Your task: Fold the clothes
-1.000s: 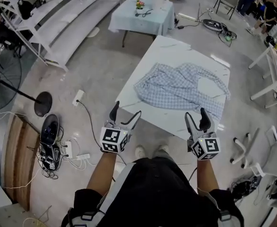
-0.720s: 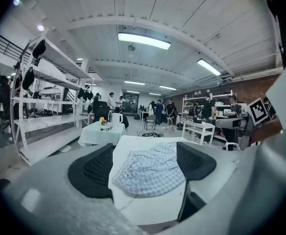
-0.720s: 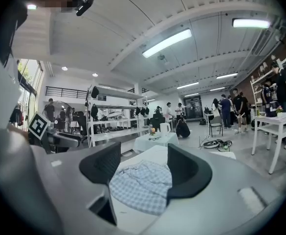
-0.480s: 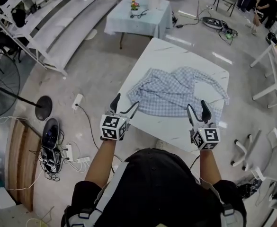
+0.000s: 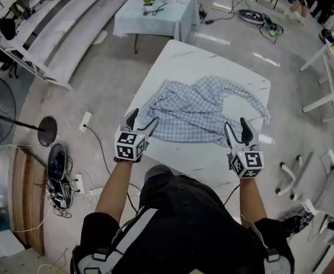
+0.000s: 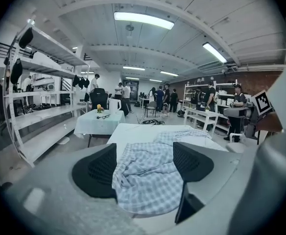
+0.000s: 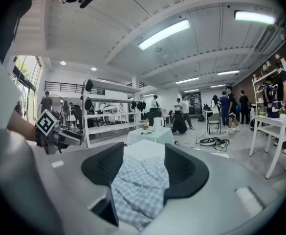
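A blue-and-white checked shirt (image 5: 201,110) lies crumpled on the white marble table (image 5: 212,61). My left gripper (image 5: 144,120) hangs at the shirt's near left corner, by the table's left edge. At the near right hem is my right gripper (image 5: 236,127). Both have just been closing a little, but their jaws stand apart. In the left gripper view the shirt (image 6: 147,175) shows in the gap of the left gripper (image 6: 145,163), and the pads do not press it. In the right gripper view the shirt (image 7: 140,185) likewise lies beyond the right gripper (image 7: 143,168).
A small cloth-covered table (image 5: 155,13) stands beyond the marble table. White shelving (image 5: 52,33) runs along the left. A fan base (image 5: 45,131) and power strips with cables (image 5: 64,181) lie on the floor at left. A white chair (image 5: 326,193) is at right.
Both grippers have moved forward from over the floor to the shirt's near edge. Their jaws have narrowed slightly. The shirt has not been disturbed.
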Demonstrator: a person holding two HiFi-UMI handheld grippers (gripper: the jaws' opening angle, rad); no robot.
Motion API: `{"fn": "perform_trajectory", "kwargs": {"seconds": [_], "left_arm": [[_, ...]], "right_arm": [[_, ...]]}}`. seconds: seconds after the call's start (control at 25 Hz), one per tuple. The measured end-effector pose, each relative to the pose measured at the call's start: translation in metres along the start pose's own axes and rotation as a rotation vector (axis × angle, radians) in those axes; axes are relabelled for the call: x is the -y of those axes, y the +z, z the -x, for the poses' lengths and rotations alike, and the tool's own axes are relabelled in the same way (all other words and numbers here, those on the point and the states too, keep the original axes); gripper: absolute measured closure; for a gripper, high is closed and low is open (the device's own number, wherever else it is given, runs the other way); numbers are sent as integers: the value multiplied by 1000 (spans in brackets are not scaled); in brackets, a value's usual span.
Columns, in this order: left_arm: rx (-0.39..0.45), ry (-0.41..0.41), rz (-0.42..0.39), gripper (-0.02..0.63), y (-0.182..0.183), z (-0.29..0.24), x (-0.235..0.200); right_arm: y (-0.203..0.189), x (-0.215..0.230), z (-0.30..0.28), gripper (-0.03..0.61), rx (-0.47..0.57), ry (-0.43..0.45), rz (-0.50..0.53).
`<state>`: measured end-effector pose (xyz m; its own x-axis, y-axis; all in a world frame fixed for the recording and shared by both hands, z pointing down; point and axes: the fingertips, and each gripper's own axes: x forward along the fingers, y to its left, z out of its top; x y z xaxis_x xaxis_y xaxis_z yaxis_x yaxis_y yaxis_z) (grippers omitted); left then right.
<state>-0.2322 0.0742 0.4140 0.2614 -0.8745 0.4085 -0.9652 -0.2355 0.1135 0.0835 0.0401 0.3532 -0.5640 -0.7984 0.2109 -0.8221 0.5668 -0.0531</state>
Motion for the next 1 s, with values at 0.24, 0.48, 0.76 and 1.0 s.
{"fn": "perform_trajectory", "kwargs": {"seconds": [0.24, 0.48, 0.76, 1.0], "left_arm": [[-41, -46, -12, 247, -9, -31, -1], [-130, -126, -82, 249, -22, -56, -7], [-238, -198, -170, 267, -52, -77, -14], [-304, -216, -200, 275, -68, -90, -17]], "right_arm": [[-25, 35, 11, 325, -58, -104, -35], [-28, 45, 12, 336, -77, -209, -42], [-56, 35, 9, 342, -148, -273, -53], [-72, 25, -1, 351, -208, -249, -65]]}}
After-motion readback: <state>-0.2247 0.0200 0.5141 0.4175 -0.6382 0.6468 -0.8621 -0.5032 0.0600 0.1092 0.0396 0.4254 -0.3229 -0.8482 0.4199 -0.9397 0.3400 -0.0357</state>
